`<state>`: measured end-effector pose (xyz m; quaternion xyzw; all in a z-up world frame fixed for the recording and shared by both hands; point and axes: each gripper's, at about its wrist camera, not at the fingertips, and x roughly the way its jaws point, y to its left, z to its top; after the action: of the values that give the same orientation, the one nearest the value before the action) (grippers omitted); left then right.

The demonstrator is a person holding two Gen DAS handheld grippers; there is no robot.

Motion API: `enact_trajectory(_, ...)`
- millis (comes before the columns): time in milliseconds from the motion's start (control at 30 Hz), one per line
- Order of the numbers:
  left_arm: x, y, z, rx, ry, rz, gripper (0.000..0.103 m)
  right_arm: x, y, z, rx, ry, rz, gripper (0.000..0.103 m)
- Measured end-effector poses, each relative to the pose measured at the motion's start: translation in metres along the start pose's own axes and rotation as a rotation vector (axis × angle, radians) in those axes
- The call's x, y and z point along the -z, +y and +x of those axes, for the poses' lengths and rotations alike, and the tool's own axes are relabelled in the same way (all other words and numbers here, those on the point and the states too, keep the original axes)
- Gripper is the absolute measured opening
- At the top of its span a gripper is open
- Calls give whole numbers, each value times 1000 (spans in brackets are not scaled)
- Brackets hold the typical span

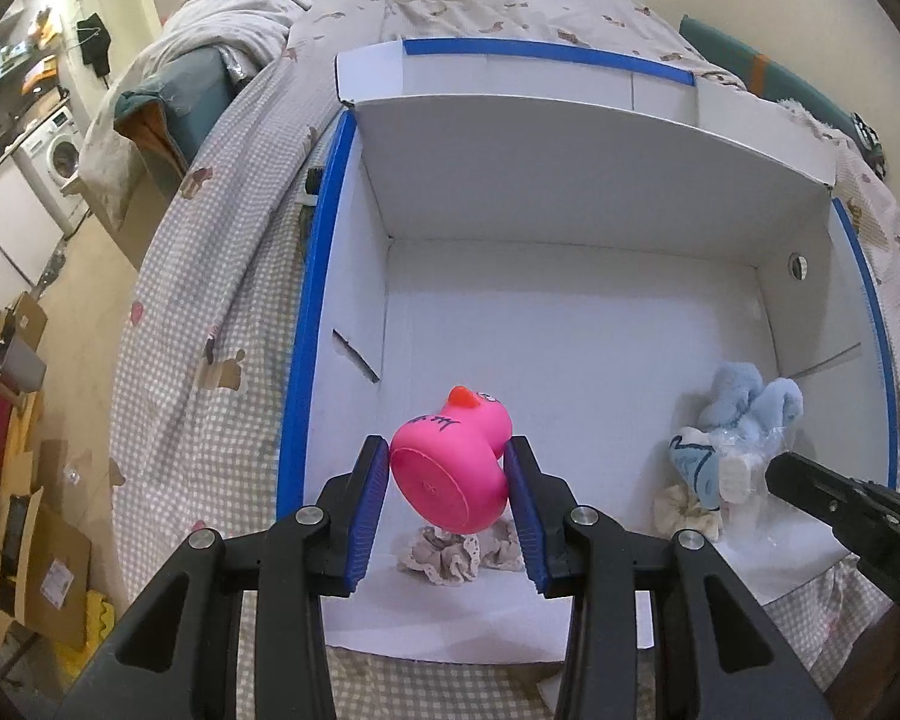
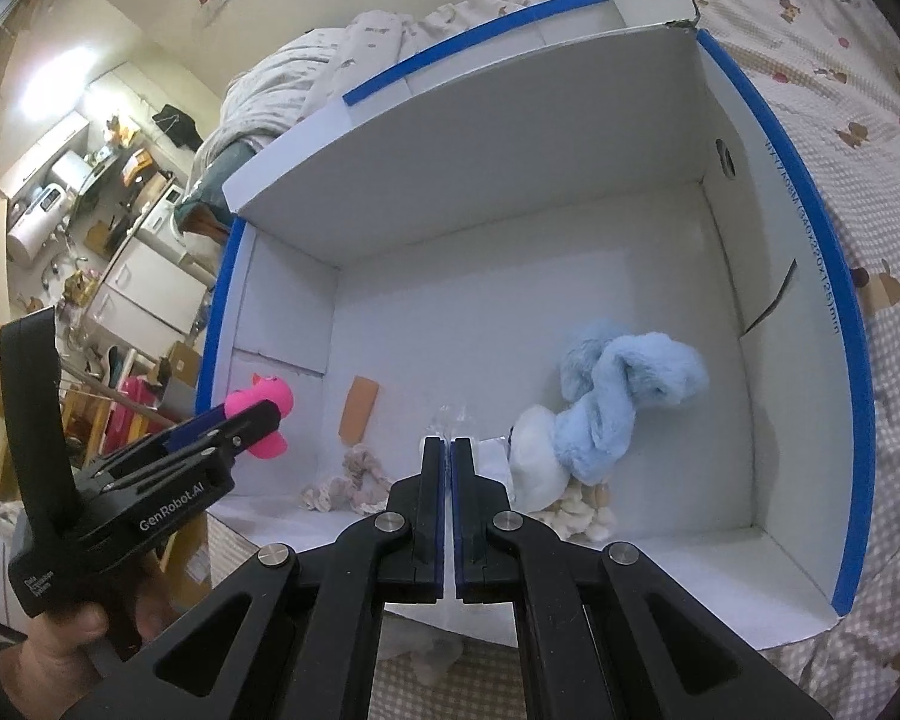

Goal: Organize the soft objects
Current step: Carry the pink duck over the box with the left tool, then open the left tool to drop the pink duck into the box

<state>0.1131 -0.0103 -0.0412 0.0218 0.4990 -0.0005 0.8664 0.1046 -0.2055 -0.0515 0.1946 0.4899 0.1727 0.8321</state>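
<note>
**Pink duck goes into the box**

We held the pink rubber duck (image 1: 450, 468) clamped between the left gripper (image 1: 447, 504) pads, base toward us, hanging just above a beige scrunchie (image 1: 459, 558) on the floor of the white cardboard box (image 1: 570, 324) on the bed. Our right gripper (image 2: 448, 516) had its fingers pressed together on nothing we could make out. A blue plush toy (image 2: 624, 396) and a cream scrunchie (image 2: 582, 513) already lay inside; we judged the duck's release was what remained
</note>
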Motion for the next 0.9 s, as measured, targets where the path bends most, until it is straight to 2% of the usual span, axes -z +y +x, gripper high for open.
enact_trajectory(600,3,-1,-1,14,6,6,36,-1,-5,-1,-2,-4,29,4)
enact_trajectory(767,4,-4,-1,13,9,26,37,-2,-9,0,-2,-1,55,8)
enact_trajectory(833,4,-6,-1,7,5,33,43,-2,-11,-1,-1,-3,62,15)
enact_trajectory(900,4,-6,-2,1,-2,31,55,-2,-12,-1,-4,-3,72,21)
